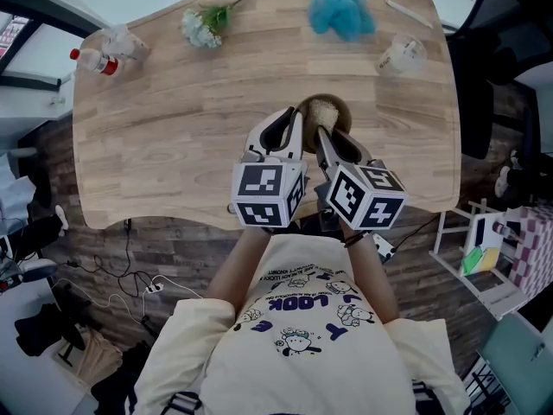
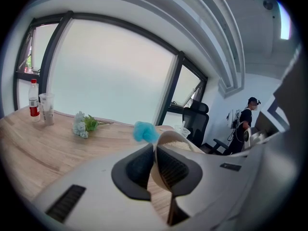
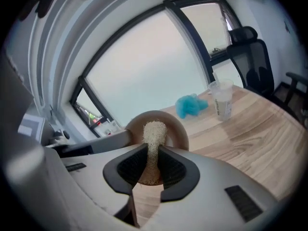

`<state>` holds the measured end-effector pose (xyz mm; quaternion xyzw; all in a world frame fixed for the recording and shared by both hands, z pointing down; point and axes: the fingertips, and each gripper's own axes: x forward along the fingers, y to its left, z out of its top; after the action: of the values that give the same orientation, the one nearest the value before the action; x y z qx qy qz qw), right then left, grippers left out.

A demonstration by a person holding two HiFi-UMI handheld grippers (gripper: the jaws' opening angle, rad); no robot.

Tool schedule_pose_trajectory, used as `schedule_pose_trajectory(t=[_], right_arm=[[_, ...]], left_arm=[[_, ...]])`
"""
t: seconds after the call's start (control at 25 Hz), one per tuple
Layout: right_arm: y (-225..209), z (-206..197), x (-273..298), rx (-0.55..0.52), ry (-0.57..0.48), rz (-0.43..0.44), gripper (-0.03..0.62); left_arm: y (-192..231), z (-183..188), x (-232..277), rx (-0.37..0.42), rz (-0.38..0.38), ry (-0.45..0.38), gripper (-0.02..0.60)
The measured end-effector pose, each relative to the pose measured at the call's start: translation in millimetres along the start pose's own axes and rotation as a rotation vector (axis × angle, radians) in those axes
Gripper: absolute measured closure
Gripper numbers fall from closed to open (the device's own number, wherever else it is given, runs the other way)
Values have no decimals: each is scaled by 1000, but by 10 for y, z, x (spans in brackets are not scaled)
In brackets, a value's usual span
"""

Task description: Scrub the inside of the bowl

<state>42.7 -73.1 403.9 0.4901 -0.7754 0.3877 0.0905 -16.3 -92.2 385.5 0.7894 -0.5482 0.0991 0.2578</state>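
Head view: the brown bowl (image 1: 344, 107) sits on the wooden table (image 1: 173, 137) just ahead of both grippers. The left gripper (image 2: 155, 166) is clamped on the bowl's rim. The right gripper (image 3: 153, 165) pinches a loofah scrubber (image 3: 154, 134), whose tip is inside the bowl. A blue mesh puff (image 1: 341, 9) lies well beyond the bowl.

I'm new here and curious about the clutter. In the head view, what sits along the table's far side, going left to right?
Red-labelled bottle → clear cup → flower bunch → blue mesh puff → second clear cup.
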Motion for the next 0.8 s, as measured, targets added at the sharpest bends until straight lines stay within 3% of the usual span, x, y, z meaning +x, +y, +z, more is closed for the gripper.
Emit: schedule_pose_trajectory(t=[0.52,0.8], right_arm=[[-251,22,-96,-211,7,-135,523],[-268,122,-180,-231,-24,-145,523]], left_arm=[[-49,-108,22,-17,-6,30,532],[36,-117,48,-34,18,38,532]])
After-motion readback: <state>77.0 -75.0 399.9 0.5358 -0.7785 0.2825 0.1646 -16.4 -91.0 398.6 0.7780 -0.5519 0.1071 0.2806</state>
